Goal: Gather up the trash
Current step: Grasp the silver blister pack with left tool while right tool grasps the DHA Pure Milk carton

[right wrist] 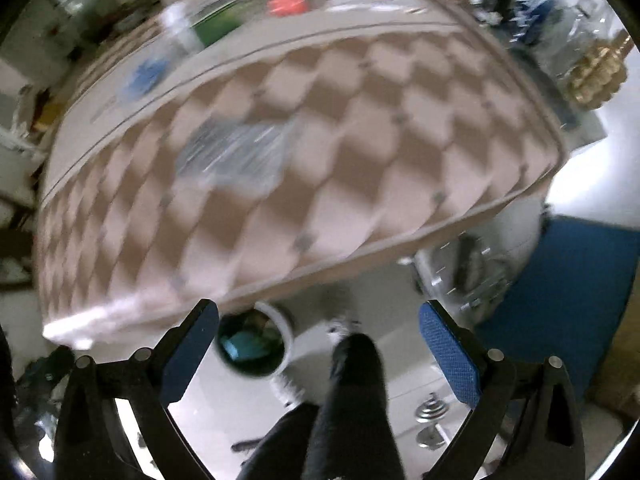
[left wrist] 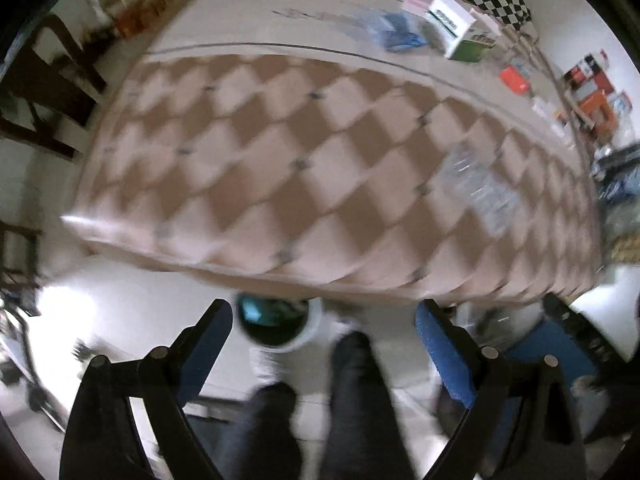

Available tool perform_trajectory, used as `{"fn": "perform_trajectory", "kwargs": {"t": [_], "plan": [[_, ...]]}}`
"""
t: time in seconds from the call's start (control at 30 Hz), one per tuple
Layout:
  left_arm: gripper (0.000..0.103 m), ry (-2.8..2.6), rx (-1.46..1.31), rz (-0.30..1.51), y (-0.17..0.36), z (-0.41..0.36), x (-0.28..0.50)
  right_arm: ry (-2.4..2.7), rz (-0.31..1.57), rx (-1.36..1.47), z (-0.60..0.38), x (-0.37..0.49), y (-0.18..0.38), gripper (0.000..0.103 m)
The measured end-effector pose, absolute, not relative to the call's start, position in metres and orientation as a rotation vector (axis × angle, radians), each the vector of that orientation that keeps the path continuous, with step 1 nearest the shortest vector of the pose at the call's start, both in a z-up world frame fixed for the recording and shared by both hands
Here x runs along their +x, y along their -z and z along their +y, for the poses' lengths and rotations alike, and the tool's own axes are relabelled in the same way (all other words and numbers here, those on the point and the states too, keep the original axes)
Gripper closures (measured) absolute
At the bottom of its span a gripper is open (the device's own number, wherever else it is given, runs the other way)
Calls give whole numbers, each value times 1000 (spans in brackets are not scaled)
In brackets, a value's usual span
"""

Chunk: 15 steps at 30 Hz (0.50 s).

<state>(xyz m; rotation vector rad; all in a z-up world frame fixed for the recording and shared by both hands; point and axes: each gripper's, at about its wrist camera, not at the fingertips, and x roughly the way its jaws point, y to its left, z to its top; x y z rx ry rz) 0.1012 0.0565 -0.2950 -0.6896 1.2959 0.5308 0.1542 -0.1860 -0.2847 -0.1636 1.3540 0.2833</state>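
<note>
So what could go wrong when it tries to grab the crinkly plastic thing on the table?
The clear plastic wrapper lies flat on the checkered table, so the open right gripper might slide over it instead of pinching it. Both views are blurry, so aiming could be off. The trash bin sits on the floor, partly tucked under the table edge near the person's legs, so a dropped wrapper might miss it. The left gripper is open too.

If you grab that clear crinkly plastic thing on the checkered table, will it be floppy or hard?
Probably floppy: the clear plastic wrapper lies flat and crumpled on the checkered table, so it would likely bend and crinkle. It looks thin and see-through, so likely very light. The picture is blurred, so I cannot be sure it is empty.
</note>
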Motion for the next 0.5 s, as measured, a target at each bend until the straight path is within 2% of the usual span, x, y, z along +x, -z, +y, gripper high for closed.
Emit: {"fn": "perform_trajectory", "kwargs": {"t": [0.2,0.37,0.5], "plan": [[10,-522,-921,1365,326,49,210,-195,1377,-144,-209,258,294,2],[10,-590,-1120,1413,351,39,264,-175,1419,-120,-220,325,315,2],[11,-756,-1109,1465,369,36,293,-180,1438,-128,-220,359,322,2]]}}
